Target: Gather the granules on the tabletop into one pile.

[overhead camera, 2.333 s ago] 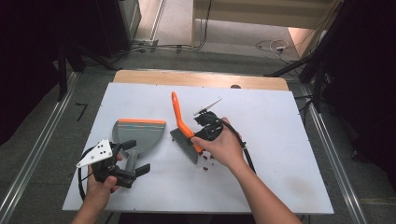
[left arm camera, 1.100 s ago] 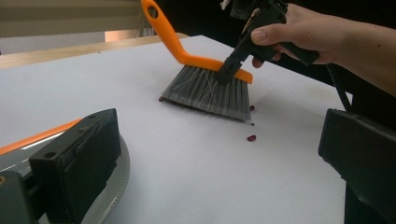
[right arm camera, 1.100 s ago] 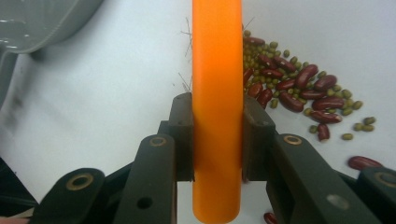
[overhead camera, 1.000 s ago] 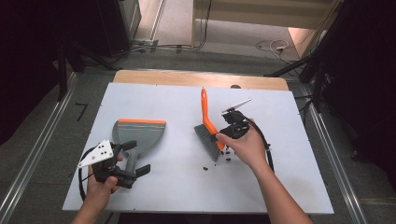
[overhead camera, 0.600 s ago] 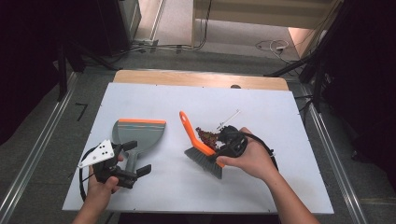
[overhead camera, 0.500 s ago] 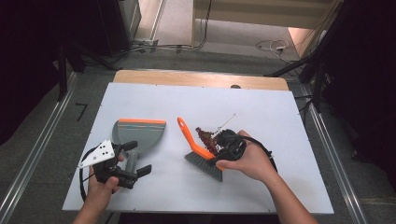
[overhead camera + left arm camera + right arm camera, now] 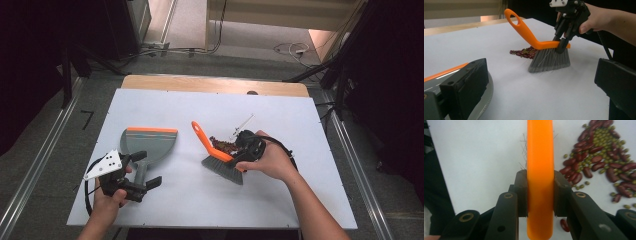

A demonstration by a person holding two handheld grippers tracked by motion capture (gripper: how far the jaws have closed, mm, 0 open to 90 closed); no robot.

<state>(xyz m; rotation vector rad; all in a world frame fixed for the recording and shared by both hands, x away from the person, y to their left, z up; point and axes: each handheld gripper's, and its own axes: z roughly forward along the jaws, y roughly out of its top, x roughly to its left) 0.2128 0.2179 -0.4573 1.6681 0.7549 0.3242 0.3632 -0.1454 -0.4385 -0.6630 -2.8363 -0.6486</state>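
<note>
An orange-handled brush with grey bristles stands on the white table, handle tilted up toward the far left. My right gripper is shut on its handle, just above the bristles. A small pile of red and green beans lies against the brush's far side, and in the right gripper view the beans sit right of the handle. A grey dustpan with an orange lip lies at the near left. My left gripper is open at the pan's handle, its jaws wide apart.
The white table top ends in a wooden strip at the far side. Metal rails run along the floor on both sides, and cables lie on the floor beyond the table. A cable loops from each gripper.
My right gripper carried the brush from beside the dustpan up and to the right, then lowered and tilted it until the bristles rest by the beans. The left gripper has stayed put.
</note>
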